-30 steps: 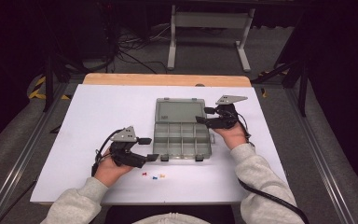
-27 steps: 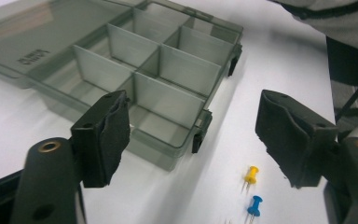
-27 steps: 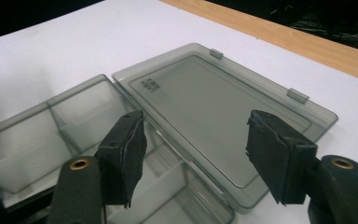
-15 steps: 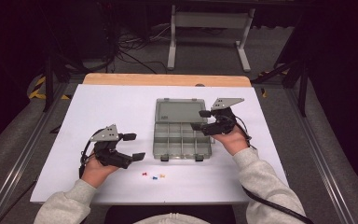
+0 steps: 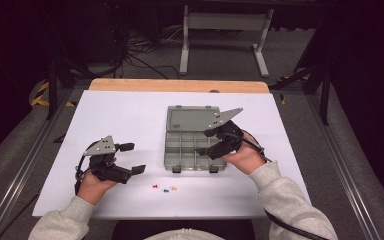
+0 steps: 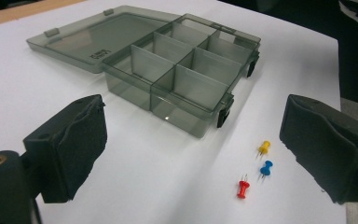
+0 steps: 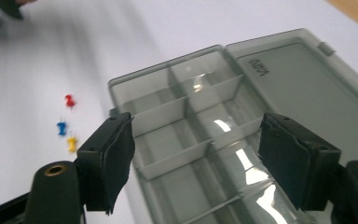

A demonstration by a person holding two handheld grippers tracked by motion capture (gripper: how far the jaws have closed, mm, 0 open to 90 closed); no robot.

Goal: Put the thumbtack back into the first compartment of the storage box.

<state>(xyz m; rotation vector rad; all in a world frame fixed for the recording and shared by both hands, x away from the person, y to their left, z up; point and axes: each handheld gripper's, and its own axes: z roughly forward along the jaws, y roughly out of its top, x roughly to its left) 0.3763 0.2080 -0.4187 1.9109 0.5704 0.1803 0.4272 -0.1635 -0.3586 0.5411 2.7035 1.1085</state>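
One compartment box (image 5: 192,137), three pushpins (image 5: 164,188), two hand-held grippers (image 5: 130,157)

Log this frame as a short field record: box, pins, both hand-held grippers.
box: grey organizer, lid open flat on table, compartments empty
pins: red, blue, yellow, loose on table beside the latch side of the box
left hand-held gripper: open, holding nothing, over table left of box
right hand-held gripper: open, holding nothing, above box's compartments

Your white table (image 5: 130,115) carries an open grey box (image 5: 192,145), lid laid flat behind it. Just before the box lie three pins: red (image 5: 155,186), blue (image 5: 165,190), yellow (image 5: 173,188).
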